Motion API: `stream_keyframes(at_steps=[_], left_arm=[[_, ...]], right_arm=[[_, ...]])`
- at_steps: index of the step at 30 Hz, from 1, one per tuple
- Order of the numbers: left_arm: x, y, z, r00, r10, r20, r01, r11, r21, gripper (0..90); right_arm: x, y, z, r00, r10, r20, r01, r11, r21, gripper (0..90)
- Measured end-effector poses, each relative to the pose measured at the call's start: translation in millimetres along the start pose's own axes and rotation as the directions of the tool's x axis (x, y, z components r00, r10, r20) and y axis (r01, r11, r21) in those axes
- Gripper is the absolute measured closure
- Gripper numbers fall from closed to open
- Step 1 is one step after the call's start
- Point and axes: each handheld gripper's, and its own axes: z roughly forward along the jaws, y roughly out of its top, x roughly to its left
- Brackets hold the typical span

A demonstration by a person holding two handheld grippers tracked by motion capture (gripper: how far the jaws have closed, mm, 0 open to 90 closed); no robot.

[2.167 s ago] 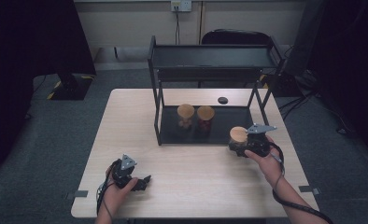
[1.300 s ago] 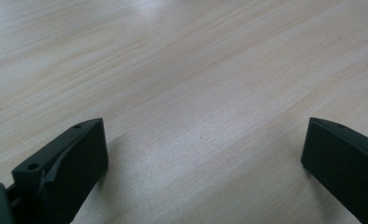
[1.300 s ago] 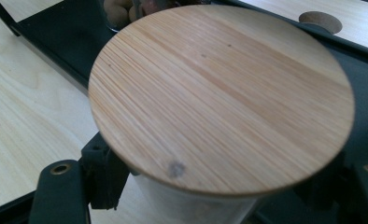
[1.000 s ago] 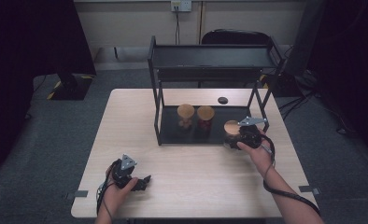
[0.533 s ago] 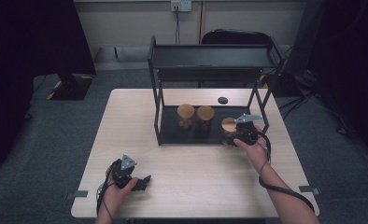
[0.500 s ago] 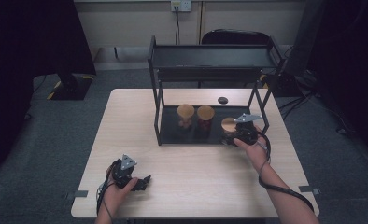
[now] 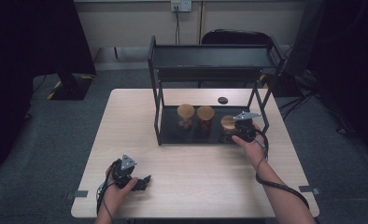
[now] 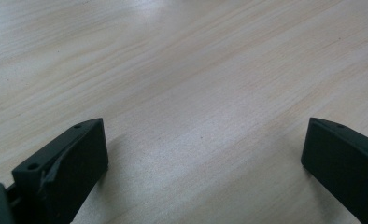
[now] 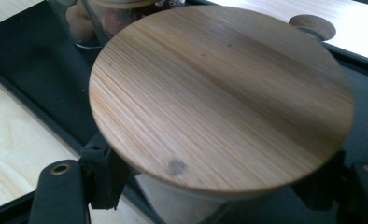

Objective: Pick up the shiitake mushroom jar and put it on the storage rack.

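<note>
The right tool [image 7: 236, 132], clamped on the jar [image 7: 228, 124], is now carrying it onto the rack's bottom shelf [image 7: 173, 135] beside two jars; release comes next. The left tool [image 7: 140, 179] is resting apart on the tabletop [image 7: 126, 116].

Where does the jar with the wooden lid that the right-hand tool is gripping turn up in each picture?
High view: jar at the black rack's lower right.
Right gripper view: its lid is central, between the jaws.
Left gripper view: bare table, no jar.
Shared landmark: the two neighbouring jars.
</note>
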Motion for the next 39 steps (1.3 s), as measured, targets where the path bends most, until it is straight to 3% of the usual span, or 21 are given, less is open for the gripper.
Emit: stream_keyframes(at_steps=[21,39], left_arm=[[0.0,0.0,0.0,1.0000,0.000,0.000,0.000,1.0000,0.000,0.0],[0.0,0.0,0.0,1.0000,0.000,0.000,0.000,1.0000,0.000,0.0]], right_arm=[[-7.8,5.6,10.6,0.9996,0.017,0.022,-0.017,1.000,-0.002,25.5],[-6.1,11.7,20.6,0.9993,0.010,0.036,-0.010,1.000,-0.005,25.6]])
